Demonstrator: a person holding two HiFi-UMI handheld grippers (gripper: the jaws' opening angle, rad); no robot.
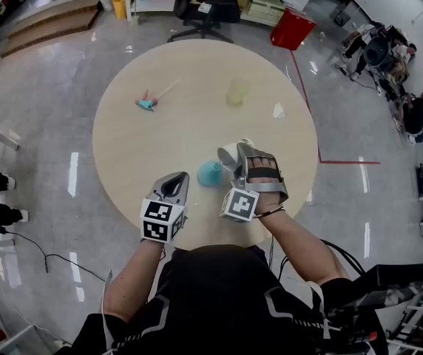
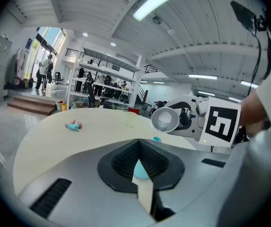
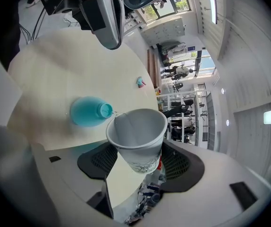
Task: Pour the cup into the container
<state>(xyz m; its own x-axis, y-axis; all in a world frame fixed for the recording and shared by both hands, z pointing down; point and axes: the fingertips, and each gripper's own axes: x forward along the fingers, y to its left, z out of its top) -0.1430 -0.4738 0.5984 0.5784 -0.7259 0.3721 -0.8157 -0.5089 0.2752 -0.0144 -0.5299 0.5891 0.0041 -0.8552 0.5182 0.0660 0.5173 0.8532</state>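
My right gripper [image 1: 239, 156] is shut on a white paper cup [image 1: 228, 152], which is tipped on its side. The cup's mouth [image 3: 136, 125] points at a blue narrow-necked container [image 3: 89, 111] standing on the round table [image 1: 160, 139] just left of it. In the left gripper view the cup [image 2: 165, 119] faces the camera, and I see no liquid in it. My left gripper [image 1: 173, 186] hovers at the table's near edge, left of the container [image 1: 210, 173], with its jaws together and nothing held. A sliver of the blue container [image 2: 140, 170] shows through its jaws.
A pale yellow clear cup [image 1: 237, 92] stands at the table's far side. A small teal and pink object [image 1: 147, 103] lies at the far left and a white scrap [image 1: 278, 111] at the far right. A red bin [image 1: 291, 28] and office chairs stand beyond on the floor.
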